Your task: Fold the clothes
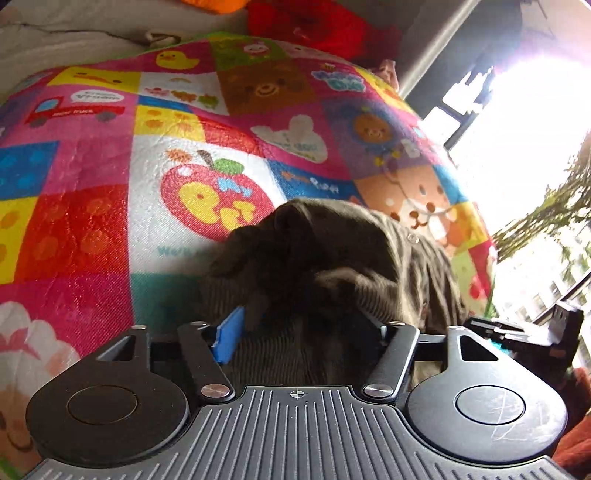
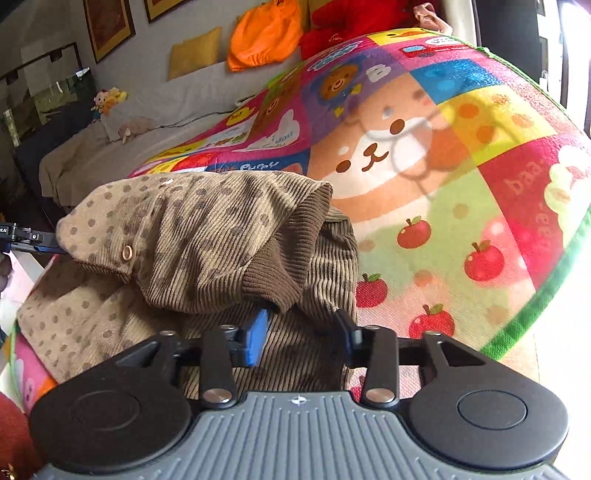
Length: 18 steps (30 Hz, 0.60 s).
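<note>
Left gripper (image 1: 301,325) and right gripper (image 2: 301,332) both point forward and low, jaws spread apart

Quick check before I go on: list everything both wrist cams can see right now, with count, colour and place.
Corduroy garment: one, brown with darker dots, bunched on the mat right in front of both grippers.
Play mat: one, multicoloured cartoon patchwork, under the garment.
Orange cloth: one, far side by the wall.
Red cloth: one, beside the orange one.
Yellow cushion: one, against the wall.
Framed pictures: two, on the wall.
Small plush toys: count unclear, far left.
Left gripper: black, blue pads, open over the garment.
Right gripper: black, blue pads, open at the garment's ribbed cuff.
</note>
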Motion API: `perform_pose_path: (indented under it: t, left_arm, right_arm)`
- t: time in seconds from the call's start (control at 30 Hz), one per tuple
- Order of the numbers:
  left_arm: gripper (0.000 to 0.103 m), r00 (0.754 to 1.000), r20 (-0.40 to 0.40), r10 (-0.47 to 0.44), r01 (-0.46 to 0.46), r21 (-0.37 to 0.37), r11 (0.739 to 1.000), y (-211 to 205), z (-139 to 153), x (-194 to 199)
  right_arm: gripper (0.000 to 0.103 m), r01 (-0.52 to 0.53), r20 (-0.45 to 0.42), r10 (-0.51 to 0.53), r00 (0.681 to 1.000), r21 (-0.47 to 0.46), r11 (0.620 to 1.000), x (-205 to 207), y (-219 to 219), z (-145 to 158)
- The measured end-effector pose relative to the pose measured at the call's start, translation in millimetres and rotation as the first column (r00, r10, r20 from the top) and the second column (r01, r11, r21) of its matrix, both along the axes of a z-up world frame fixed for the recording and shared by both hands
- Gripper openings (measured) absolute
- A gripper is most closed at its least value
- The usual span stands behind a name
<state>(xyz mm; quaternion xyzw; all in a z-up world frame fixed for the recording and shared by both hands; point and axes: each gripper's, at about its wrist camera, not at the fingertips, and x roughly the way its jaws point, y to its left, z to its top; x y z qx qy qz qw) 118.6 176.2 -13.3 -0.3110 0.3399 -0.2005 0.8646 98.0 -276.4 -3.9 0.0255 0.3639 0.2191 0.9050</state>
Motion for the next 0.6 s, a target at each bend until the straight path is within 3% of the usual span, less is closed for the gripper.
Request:
perform_pose_path:
  t: [0.1, 0.17, 0.23, 0.4, 0.43, 0.47, 0.6]
  left_arm:
    - [0.094, 1.0, -0.002, 0.007, -0.007, -0.066, 0.998, 8, -4, -8]
    - [0.095, 1.0, 0.003, 0.012, -0.012, -0.101, 0.995, 11, -5, -11]
    - [0.095, 0.999, 0.037, 0.019, -0.015, -0.103, 0.995, 5, 0, -4]
    - [0.092, 0.992, 0.121, 0.035, -0.022, -0.109, 0.994, -12, 12, 14]
    - [0.087, 0.99, 0.138, 0.038, -0.023, -0.11, 0.994, -15, 15, 18]
    - [0.074, 0.987, 0.154, 0.042, -0.024, -0.111, 0.993, -19, 17, 22]
    - [0.049, 0.972, 0.224, 0.068, -0.044, -0.113, 0.993, -28, 29, 32]
  right_arm:
    - [0.065, 0.035, 0.007, -0.036, 0.999, 0.175, 0.984, -1, -19, 9]
    - [0.072, 0.062, -0.013, -0.061, 0.998, 0.32, 0.945, 9, -26, 8]
    - [0.073, 0.102, -0.052, -0.088, 0.995, 0.406, 0.908, 25, -22, 2]
    - [0.073, 0.115, -0.039, -0.108, 0.993, 0.338, 0.934, 56, 16, -16]
    - [0.073, 0.106, -0.026, -0.103, 0.994, 0.316, 0.943, 59, 24, -17]
    - [0.073, 0.097, -0.014, -0.098, 0.995, 0.291, 0.952, 61, 32, -19]
    - [0.073, 0.085, 0.006, -0.087, 0.996, 0.178, 0.98, 58, 51, -24]
